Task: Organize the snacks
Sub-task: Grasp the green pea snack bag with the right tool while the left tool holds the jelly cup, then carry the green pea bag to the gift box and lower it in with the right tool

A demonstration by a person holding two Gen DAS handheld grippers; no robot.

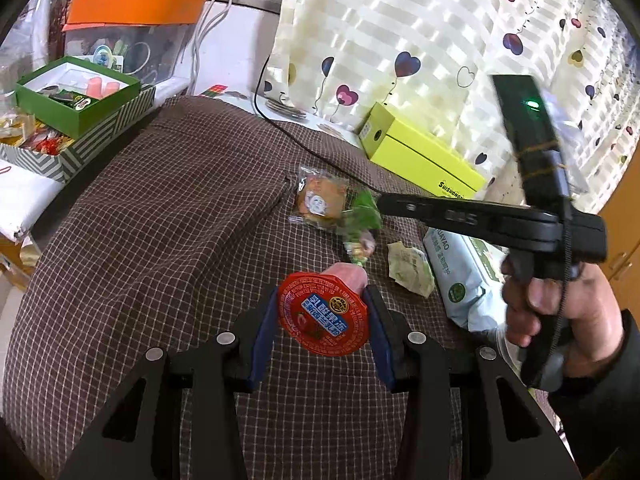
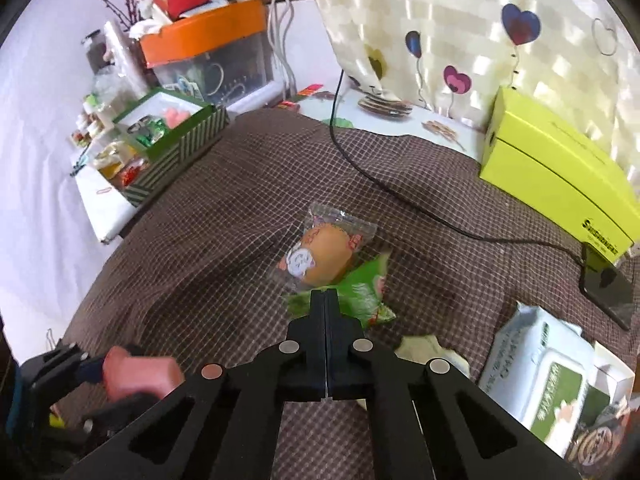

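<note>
Two claws: left gripper pinching stiff, light jelly cup; right gripper pressed together on crinkly green packet beside bun; likely slippery, so grip the seam.

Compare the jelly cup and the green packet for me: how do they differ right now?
The jelly cup is rigid, pink with a red foil lid; the green packet is soft, crinkled wrapper. The left gripper holds the cup across its sides; the right gripper pinches the packet's edge. Both are gripped.
</note>
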